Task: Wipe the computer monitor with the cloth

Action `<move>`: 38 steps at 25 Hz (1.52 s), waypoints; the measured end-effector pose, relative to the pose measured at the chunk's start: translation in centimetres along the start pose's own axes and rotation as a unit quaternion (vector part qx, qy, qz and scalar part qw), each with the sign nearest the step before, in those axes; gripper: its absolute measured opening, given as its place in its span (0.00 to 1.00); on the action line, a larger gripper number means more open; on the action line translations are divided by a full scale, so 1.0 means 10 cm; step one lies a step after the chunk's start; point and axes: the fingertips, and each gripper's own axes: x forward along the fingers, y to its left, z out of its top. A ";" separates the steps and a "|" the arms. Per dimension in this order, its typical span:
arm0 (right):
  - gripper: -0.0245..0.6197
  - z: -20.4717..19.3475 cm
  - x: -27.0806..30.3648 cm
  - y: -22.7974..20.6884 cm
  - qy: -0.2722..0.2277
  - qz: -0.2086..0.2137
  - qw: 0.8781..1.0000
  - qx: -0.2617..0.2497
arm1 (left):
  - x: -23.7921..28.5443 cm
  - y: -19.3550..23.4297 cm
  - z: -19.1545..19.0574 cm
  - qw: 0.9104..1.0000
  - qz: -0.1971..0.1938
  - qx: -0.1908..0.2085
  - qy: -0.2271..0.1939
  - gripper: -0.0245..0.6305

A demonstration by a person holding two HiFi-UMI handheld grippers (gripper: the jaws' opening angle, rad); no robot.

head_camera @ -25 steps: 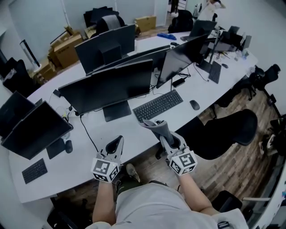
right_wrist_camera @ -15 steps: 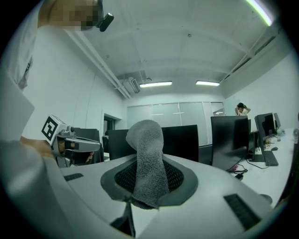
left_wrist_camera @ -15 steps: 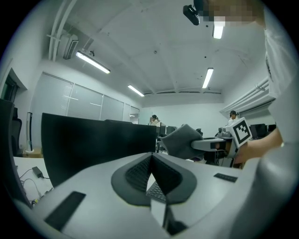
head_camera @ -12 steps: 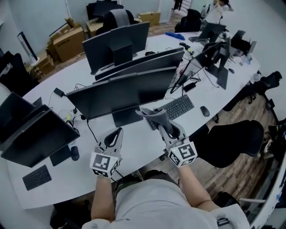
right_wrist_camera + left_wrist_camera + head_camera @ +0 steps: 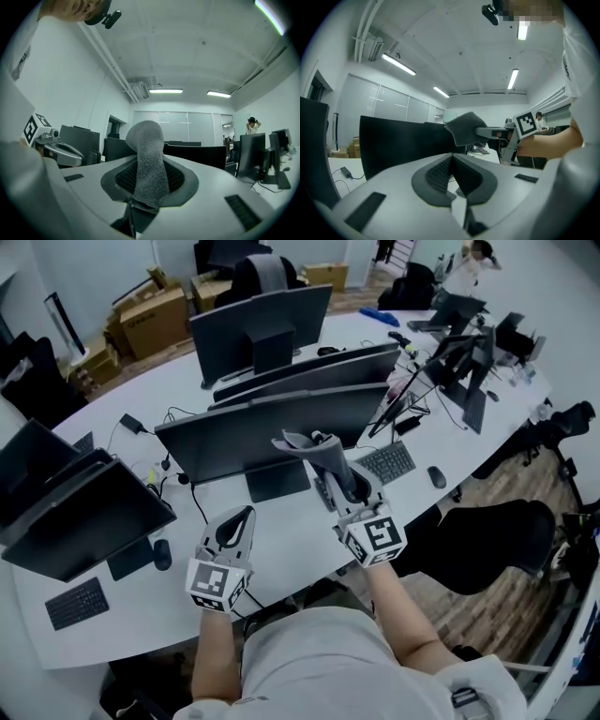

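The wide black monitor (image 5: pixel 272 432) stands on the white desk (image 5: pixel 291 540) right ahead of me. My right gripper (image 5: pixel 345 486) is shut on a grey cloth (image 5: pixel 314 451), whose free end sticks up in front of the screen's lower right part. Whether the cloth touches the screen cannot be told. In the right gripper view the cloth (image 5: pixel 146 140) rises from between the shut jaws of the right gripper (image 5: pixel 150 174). My left gripper (image 5: pixel 242 518) hovers over the desk left of it, shut and empty. In the left gripper view, beyond the left gripper (image 5: pixel 451 161), are the monitor (image 5: pixel 403 140) and the cloth (image 5: pixel 464 127).
A keyboard (image 5: pixel 389 462) and mouse (image 5: pixel 437 476) lie right of the monitor. More monitors (image 5: pixel 262 329) stand behind, and a laptop (image 5: pixel 75 512) and small keyboard (image 5: pixel 75 603) at the left. A black chair (image 5: pixel 487 540) is at my right. Cartons (image 5: pixel 155 315) sit far back.
My right gripper has lifted the cloth up and forward, from over the desk's edge to in front of the monitor. The left gripper has barely moved.
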 end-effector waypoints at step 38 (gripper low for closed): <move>0.19 0.63 1.61 -0.16 -0.015 0.109 0.986 -0.122 | 0.42 0.17 0.08 0.991 0.128 0.011 0.049 0.04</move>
